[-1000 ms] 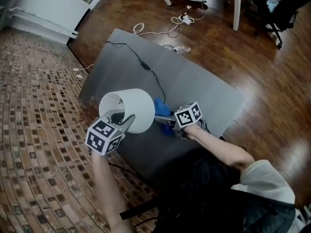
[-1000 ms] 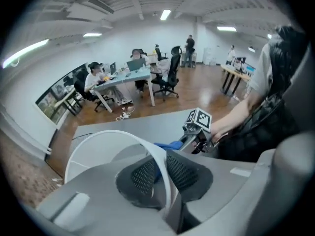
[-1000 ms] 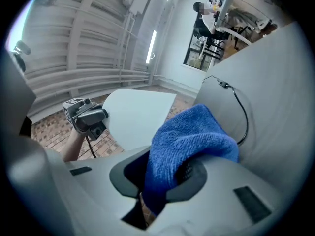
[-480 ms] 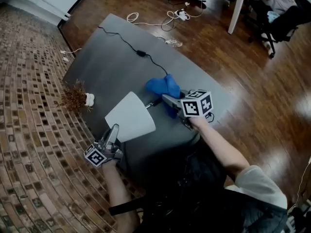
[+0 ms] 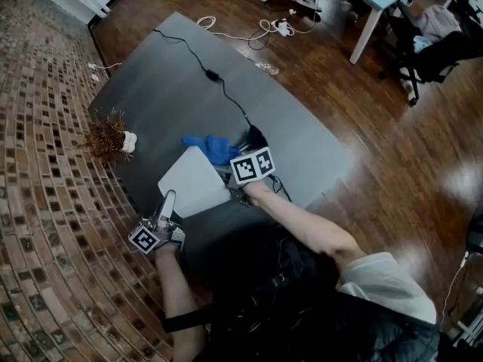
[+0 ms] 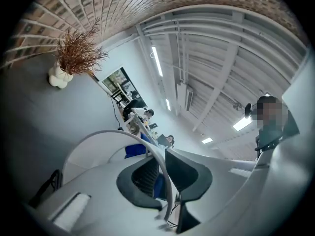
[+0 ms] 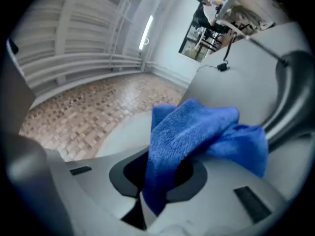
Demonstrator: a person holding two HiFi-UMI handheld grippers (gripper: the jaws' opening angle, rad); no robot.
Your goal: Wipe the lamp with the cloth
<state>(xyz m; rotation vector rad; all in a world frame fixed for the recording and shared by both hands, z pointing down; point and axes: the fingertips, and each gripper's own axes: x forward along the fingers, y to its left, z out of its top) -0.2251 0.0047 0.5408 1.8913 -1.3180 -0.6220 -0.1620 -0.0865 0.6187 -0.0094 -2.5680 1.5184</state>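
Jaws of my left gripper [image 6: 165, 180] are closed on the thin rim of the one lamp shade [image 5: 192, 183], the white edge running between the two dark pads. My right gripper [image 7: 157, 181] is clamped tight on the single blue cloth [image 7: 202, 132], which bunches out ahead of it at the shade's far edge. The shade lies tipped over near the front corner of the one grey table [image 5: 166, 89]. One black cord [image 5: 202, 68] runs across the tabletop. One dried plant [image 5: 104, 134] in a small white vase [image 5: 129, 142] stands near the table's left edge, well apart from both grippers.
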